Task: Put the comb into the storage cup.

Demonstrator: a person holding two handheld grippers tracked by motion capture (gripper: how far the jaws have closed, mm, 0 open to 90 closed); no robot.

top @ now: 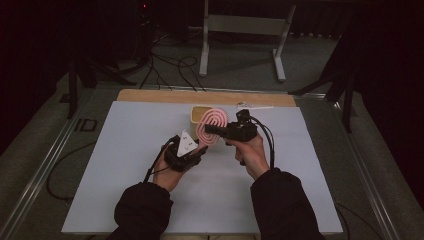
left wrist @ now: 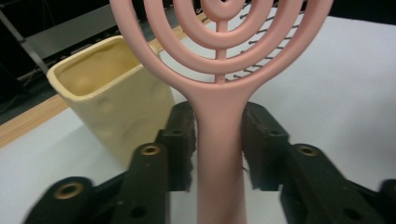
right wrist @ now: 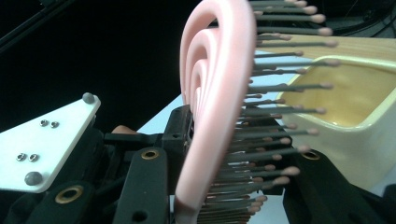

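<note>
Your left hand-held gripper (left wrist: 218, 140) pinches the smooth pink brush (left wrist: 219, 116) by its handle; your right hand-held gripper (right wrist: 224, 154) straddles its ringed, bristled head, grip unclear. A glossy cream square cup (left wrist: 112, 102) stands just beyond on the white worktop (top: 150, 200)

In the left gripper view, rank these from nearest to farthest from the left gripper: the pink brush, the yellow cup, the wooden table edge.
1. Pink brush: its handle sits between the left gripper jaws, at centre.
2. Yellow cup: just behind the jaws, to the left.
3. Wooden table edge: beyond the cup, at the far left.
</note>
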